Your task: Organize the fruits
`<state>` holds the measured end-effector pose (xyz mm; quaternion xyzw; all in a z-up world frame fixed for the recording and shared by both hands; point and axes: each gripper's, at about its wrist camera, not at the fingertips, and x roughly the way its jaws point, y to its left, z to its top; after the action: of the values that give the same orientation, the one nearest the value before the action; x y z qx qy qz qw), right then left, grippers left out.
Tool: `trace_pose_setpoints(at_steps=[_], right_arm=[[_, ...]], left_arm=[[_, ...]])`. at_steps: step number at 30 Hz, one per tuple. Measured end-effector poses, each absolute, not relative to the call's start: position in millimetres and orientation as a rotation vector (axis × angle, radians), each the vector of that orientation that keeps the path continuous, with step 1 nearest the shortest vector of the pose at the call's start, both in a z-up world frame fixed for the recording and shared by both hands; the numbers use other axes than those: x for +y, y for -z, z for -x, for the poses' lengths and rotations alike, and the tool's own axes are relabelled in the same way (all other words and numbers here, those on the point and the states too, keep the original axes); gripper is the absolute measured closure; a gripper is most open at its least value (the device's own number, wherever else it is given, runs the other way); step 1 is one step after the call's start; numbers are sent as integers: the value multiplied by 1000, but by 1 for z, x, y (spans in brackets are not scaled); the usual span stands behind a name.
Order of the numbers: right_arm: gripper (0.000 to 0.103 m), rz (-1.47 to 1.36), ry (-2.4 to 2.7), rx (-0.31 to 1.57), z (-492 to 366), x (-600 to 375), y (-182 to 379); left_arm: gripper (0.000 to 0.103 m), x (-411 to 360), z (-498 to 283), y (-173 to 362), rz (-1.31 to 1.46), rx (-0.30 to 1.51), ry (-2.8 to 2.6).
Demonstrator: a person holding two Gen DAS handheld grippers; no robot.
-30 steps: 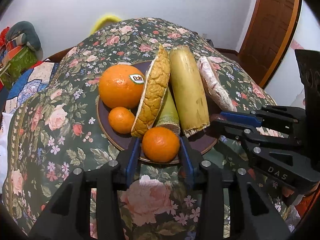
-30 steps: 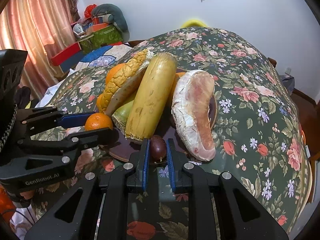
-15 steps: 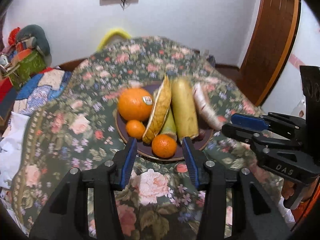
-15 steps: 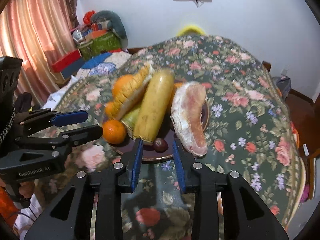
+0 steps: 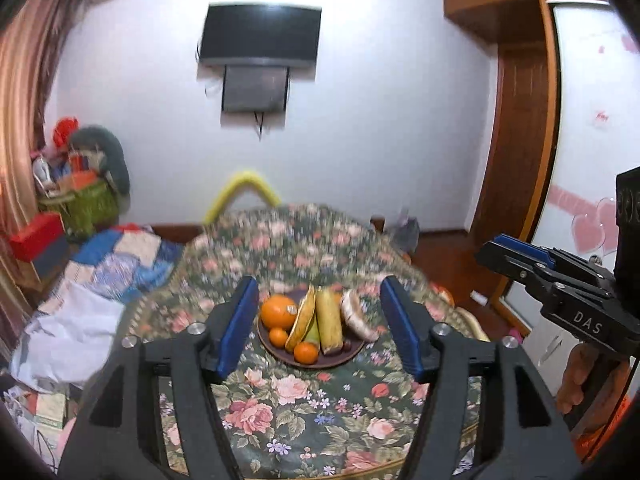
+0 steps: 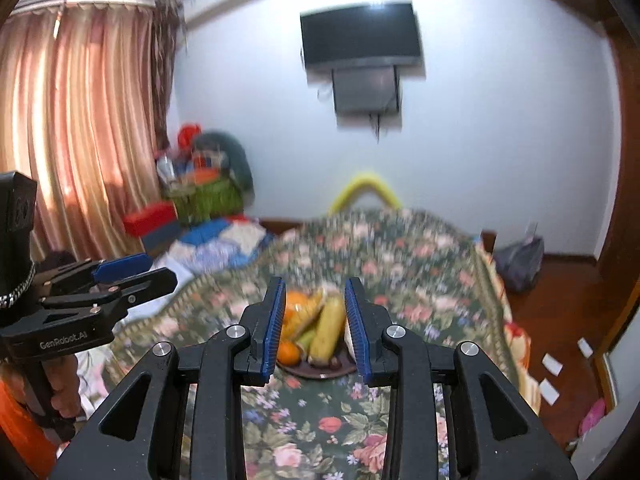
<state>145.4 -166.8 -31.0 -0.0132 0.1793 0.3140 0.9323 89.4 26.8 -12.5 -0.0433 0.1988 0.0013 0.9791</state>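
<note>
Floral tablecloth [image 5: 280, 392]: soft printed fabric over a round table; it can slide or bunch under a dragged load, so lift things clear instead of pushing them.
Brown plate [image 5: 352, 354]: stands on the cloth toward the near side of the table, well ahead of both grippers; probably stiff and breakable, heavy with fruit, best taken at the bare near rim.
Yellow-green long fruit [image 5: 330, 324]: lies centre-right on the plate, pointing near to far; looks firm and the heaviest piece; grip across its middle.
Pale cut slice [image 5: 358, 318]: on the right of the plate, flesh exposed; likely soft and moist, so hold it lightly by the rind ends.
Netted yellow wedge [image 5: 302, 318]: leans on its edge between the large orange and the long fruit; rough skin should grip well; pinch across the rind.
Large orange [image 5: 278, 312]: far left on the plate, stickered; round, firm, prone to roll; clamp across its widest part.
Small oranges [image 5: 306, 352]: one at the near rim, one at the left; light, smooth, easily squeezed out of the pads.
Dark small fruit [image 5: 347, 345]: at the near right rim; too small to name, probably delicate.
Left gripper [image 5: 320, 324]: jaws spreading, nothing between the pads.
Right gripper [image 6: 316, 326]: jaws parting, narrower, empty too.
</note>
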Motion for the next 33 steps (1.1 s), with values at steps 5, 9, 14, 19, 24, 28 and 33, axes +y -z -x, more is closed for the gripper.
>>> trace_pose_setpoints(at_steps=[5,9,14,19,24,28,33], right_arm=[[55,-3,-614,248,-104,-181,6],[40,-14,-596,184,-84,-185,-3],[18,-23,-562,141,-79,-182,-1],[1,-21,-518,113,-73,-181,3],[0,-27,-511,110,-66,-187,3],[0,-22,-512,113,-65,-187,4],[0,-22,-515,117,-63,-190,4]], left_arm=[[28,14,-50,-13,59,309,-18],[12,9,-29,-21,58,254,-31],[2,5,-14,-25,50,224,-39],[2,4,-11,-25,40,212,-42],[1,4,-8,-24,41,210,-45],[1,5,-8,-23,51,211,-42],[1,5,-9,-23,52,212,-43]])
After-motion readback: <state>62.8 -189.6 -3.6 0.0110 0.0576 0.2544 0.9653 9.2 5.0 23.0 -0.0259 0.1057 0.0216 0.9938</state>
